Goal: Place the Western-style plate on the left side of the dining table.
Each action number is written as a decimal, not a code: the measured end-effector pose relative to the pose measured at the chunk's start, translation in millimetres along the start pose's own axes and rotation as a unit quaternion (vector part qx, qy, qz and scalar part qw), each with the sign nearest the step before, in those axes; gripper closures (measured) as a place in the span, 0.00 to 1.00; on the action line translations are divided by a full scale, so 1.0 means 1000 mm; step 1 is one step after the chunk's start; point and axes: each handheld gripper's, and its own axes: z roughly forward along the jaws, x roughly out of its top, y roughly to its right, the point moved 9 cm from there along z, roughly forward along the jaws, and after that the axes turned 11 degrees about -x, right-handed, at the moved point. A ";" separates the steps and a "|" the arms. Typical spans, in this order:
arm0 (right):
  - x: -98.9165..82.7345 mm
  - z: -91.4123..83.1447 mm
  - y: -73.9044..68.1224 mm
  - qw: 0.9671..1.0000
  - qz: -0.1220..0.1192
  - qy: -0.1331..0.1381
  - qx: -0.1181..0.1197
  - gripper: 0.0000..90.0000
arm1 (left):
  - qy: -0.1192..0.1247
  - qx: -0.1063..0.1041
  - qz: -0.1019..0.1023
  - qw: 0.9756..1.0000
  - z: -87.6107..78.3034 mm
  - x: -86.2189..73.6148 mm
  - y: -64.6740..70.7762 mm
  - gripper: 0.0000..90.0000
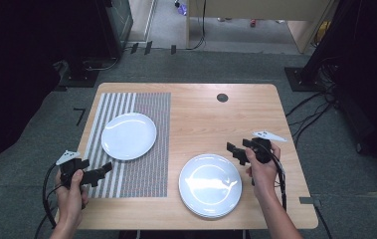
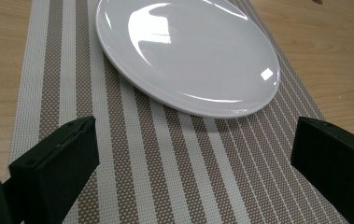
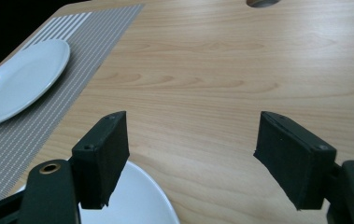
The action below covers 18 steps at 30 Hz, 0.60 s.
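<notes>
A single white plate (image 1: 129,135) lies on a striped placemat (image 1: 146,164) at the left of the table. A stack of white plates (image 1: 210,185) sits on bare wood toward the front right. My left gripper (image 1: 104,169) hovers over the placemat's front left part, open, pointing at the single plate (image 2: 184,51), nothing between its jaws (image 2: 195,135). My right gripper (image 1: 235,151) is held open just past the stack's far right rim. The stack's rim (image 3: 142,200) shows below its jaws (image 3: 193,126), which hold nothing.
The wooden table (image 1: 201,114) has a round cable hole (image 1: 222,97) near its far edge. Bare wood spans the far right half. Dark equipment and cables stand on the floor around the table. The placemat (image 3: 86,51) and single plate (image 3: 20,79) lie left of the right gripper.
</notes>
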 end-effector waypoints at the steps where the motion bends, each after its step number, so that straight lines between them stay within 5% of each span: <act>1: 0.000 0.000 0.000 1.000 0.000 0.000 0.000 0.28 | 0.000 0.000 0.000 1.000 0.000 0.000 0.000 0.00; 18: -0.040 -0.039 0.062 0.999 0.025 0.003 -0.034 0.29 | -0.018 0.002 0.009 1.000 -0.012 -0.028 0.000 0.00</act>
